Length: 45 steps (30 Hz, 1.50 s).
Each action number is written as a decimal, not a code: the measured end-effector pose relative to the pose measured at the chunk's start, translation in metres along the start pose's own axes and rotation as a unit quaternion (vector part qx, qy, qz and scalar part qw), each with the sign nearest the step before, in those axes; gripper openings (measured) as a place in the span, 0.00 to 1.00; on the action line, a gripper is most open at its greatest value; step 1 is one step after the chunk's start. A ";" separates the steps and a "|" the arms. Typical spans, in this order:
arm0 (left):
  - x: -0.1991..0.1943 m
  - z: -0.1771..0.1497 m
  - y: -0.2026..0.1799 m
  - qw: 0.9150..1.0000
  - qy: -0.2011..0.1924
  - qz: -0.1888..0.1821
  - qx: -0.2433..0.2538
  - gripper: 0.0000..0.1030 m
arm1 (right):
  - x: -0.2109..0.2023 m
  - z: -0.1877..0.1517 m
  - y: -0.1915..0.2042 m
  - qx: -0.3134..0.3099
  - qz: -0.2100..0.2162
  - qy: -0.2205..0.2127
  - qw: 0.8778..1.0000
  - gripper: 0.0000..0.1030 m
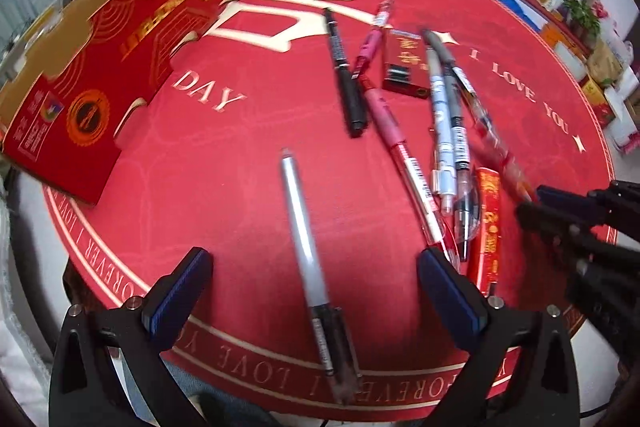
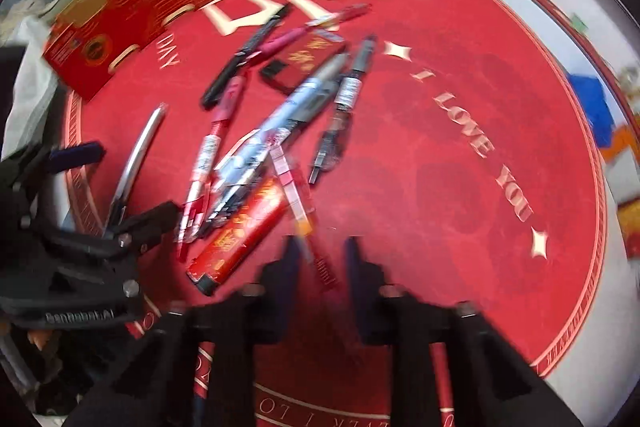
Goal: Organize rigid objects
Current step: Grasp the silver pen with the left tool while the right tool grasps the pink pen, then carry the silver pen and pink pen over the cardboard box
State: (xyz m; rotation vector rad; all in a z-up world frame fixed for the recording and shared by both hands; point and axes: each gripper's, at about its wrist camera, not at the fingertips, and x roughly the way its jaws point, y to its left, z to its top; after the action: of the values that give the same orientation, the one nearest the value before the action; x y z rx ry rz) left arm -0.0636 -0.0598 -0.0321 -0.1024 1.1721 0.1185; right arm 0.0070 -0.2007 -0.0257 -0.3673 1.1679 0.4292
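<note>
A round red tablecloth [image 1: 224, 163] with cream lettering and a large white character covered the table, and a long red-and-gold cardboard box [image 1: 120, 39] with notched edges sat along its far left side. Well to the right of the box, a loose cluster of pens lay scattered across the middle of the cloth around a small red rectangular packet with gold characters [image 1: 406, 65]. A flat red stick-shaped packet printed in gold [image 1: 487, 223] lay at the near right end of the cluster. At its left edge lay a black capped marker pen [image 1: 346, 79], touching a pink-gripped clear-barrelled gel pen [image 1: 400, 155]; just right of that were a white-and-blue printed pen [image 1: 440, 119] and a grey-black pen [image 1: 456, 131] lying side by side. A silver-barrelled pen with a dark grip [image 1: 308, 255] lay apart on the near left, pointing toward the left gripper [image 1: 314, 291], whose blue-padded jaws stood wide apart on either side of it without touching it. The right gripper [image 2: 322, 263], blurred, hovered at the near end of a thin pink-and-clear pen [image 2: 294, 195]; its jaws were drawn close together, though whether they pinched the pen could not be told.
</note>
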 end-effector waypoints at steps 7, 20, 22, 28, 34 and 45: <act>0.000 0.000 -0.003 1.000 -0.006 0.007 -0.019 1.00 | -0.006 -0.004 -0.011 0.053 -0.013 -0.006 0.999 0.17; -0.011 0.004 -0.012 0.999 -0.034 -0.030 0.013 0.10 | -0.015 -0.020 -0.012 0.072 0.004 -0.017 0.997 0.11; -0.010 0.005 -0.005 0.998 -0.028 -0.054 0.009 0.10 | -0.018 -0.024 -0.014 0.084 0.010 -0.024 0.996 0.11; -0.015 0.009 0.022 0.996 -0.026 -0.079 -0.015 0.10 | -0.038 -0.031 -0.027 0.137 0.028 -0.058 0.988 0.11; -0.035 0.015 0.026 0.997 -0.054 -0.056 -0.002 0.10 | -0.055 -0.028 -0.027 0.164 0.049 -0.084 0.982 0.11; -0.068 0.032 0.018 0.991 -0.122 -0.036 0.034 0.10 | -0.069 -0.010 -0.020 0.172 0.057 -0.099 0.978 0.11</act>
State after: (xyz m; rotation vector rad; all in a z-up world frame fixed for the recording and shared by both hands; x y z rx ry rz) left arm -0.0632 -0.0402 0.0424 -0.0681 0.9257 0.0269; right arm -0.0135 -0.2325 0.0368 0.0436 1.0465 0.3469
